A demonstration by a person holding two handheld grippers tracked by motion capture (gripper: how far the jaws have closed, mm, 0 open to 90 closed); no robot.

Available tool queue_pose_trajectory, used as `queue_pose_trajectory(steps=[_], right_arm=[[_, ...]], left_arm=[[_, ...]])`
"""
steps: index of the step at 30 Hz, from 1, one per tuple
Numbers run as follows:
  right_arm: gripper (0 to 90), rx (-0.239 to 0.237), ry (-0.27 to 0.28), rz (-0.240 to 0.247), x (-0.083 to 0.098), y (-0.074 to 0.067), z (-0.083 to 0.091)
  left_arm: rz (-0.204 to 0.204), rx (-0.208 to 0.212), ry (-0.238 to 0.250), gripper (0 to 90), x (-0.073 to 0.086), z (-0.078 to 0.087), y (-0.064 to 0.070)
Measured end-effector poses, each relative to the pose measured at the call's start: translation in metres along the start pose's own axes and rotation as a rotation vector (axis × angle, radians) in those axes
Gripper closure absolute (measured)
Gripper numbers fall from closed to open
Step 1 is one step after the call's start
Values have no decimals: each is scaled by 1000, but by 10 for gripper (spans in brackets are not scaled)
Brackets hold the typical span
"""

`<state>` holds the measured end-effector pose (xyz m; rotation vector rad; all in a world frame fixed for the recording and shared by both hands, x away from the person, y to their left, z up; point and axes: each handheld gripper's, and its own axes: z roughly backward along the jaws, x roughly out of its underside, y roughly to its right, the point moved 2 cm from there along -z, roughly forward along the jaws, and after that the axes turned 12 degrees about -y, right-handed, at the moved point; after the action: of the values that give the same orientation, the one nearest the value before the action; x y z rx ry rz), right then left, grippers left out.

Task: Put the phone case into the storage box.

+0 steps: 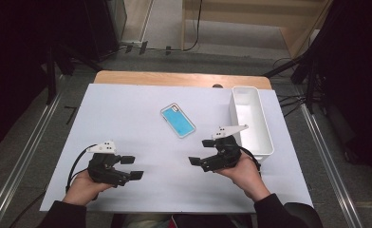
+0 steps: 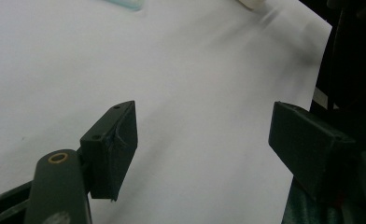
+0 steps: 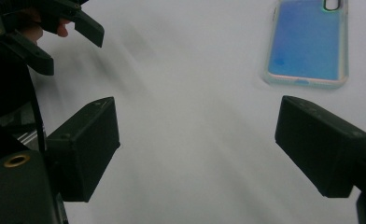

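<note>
A blue phone case (image 1: 178, 120) lies flat in the middle of the white sheet (image 1: 141, 109). In the right gripper view the phone case (image 3: 308, 43) sits at the upper right, beyond my jaws. My right gripper (image 1: 200, 152) is held low over the sheet at front right, pointing left, open with nothing between its fingers. My left gripper (image 1: 132, 167) rests at front left, pointing right, also open and empty. The left gripper view has a corner of the phone case (image 2: 125, 3) at its top edge. The other gripper (image 3: 45, 28) appears at the upper left of the right gripper view.
A long white tray (image 1: 262, 137) stands along the right side of the sheet, close behind my right hand. The wooden table edge (image 1: 174, 78) runs along the back. Bare white sheet lies between the two grippers.
</note>
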<state>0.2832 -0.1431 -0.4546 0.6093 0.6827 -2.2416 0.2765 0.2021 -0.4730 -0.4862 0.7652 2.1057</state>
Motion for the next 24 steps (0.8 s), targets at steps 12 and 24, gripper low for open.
queue_pose_trajectory(steps=[12,24], right_arm=[[124,-6,3,-12,-21,5,-9],[124,30,-16,-37,-52,19,-27]], left_arm=[[2,-1,-6,235,0,0,0],[9,-2,-4,235,1,1,-1]])
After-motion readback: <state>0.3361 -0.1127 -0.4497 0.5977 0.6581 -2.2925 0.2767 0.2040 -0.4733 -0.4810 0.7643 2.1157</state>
